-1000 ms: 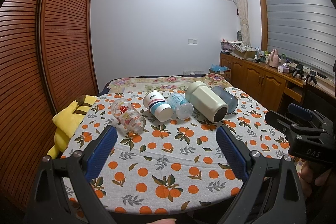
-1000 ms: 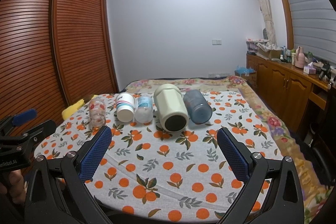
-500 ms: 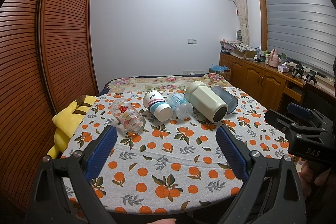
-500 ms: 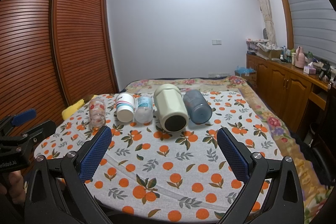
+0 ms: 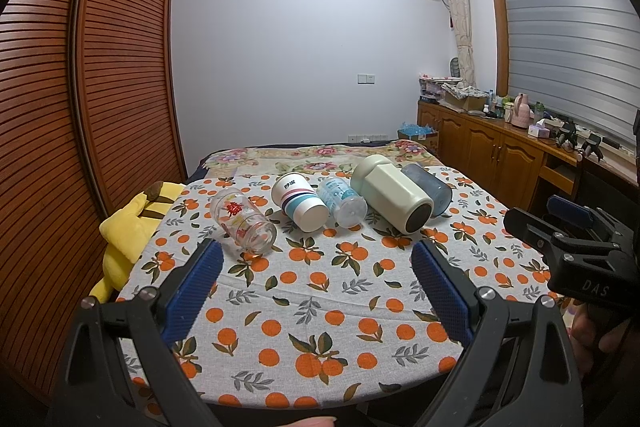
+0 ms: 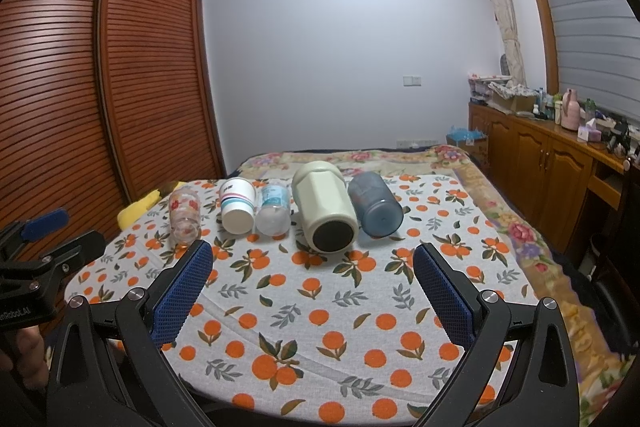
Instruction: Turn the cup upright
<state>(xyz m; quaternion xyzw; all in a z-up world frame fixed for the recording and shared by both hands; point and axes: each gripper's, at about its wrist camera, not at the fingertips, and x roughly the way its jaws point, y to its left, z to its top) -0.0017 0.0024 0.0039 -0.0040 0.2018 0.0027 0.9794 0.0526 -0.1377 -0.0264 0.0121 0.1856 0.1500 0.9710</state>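
Note:
Several cups lie on their sides in a row on the orange-print cloth: a clear glass with red print, a striped paper cup, a clear plastic cup, a cream mug and a blue tumbler. My left gripper is open and empty, short of the row. My right gripper is open and empty, just short of the cream mug.
The table is covered by the orange-print cloth, with its front edge near me. A yellow plush toy lies at its left edge. A slatted wooden wardrobe stands left, a bed behind, wooden cabinets right.

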